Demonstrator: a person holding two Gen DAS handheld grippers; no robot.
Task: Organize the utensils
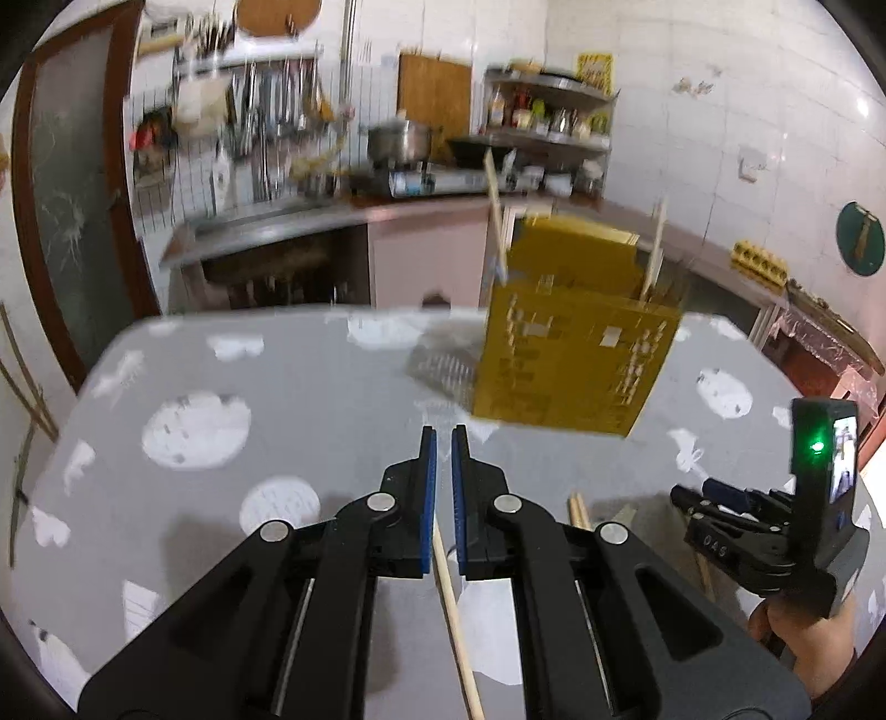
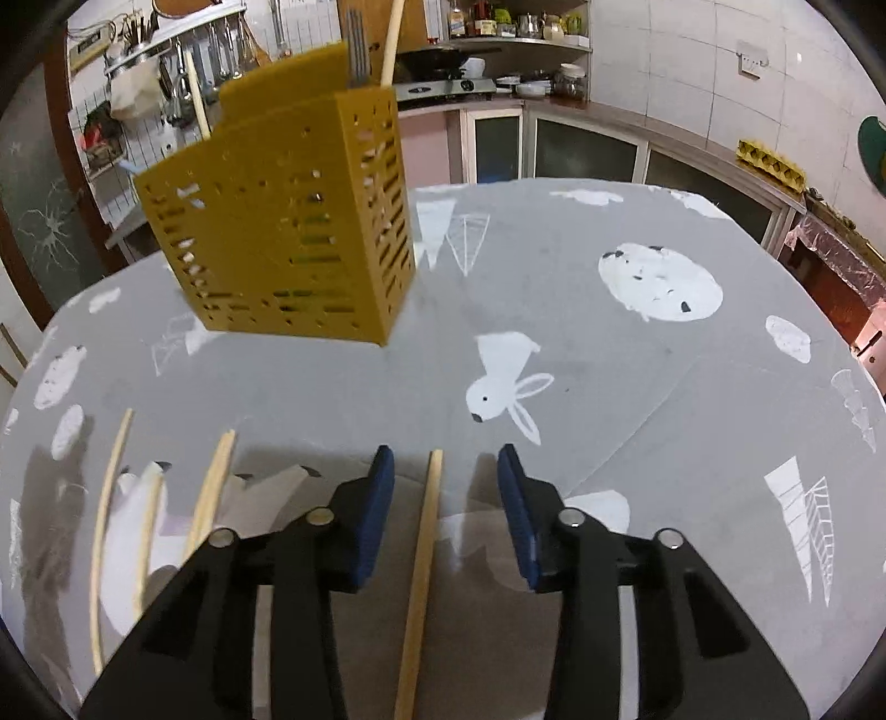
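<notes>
A yellow perforated utensil holder (image 1: 576,354) stands on the grey patterned table (image 1: 310,387); it also shows in the right wrist view (image 2: 288,221), with chopsticks and a fork (image 2: 357,44) standing in it. My left gripper (image 1: 444,437) is nearly shut above the table, with a wooden chopstick (image 1: 454,620) passing between its fingers. My right gripper (image 2: 446,471) is open, low over the table, with a chopstick (image 2: 423,565) lying between its fingers. Several more chopsticks (image 2: 210,498) lie to its left. The right gripper also shows in the left wrist view (image 1: 686,498).
The table (image 2: 609,332) has a grey cloth with white rabbit and tree prints. Behind it are a kitchen counter (image 1: 310,221), hanging utensils, a pot, a stove and shelves with bottles (image 1: 548,116).
</notes>
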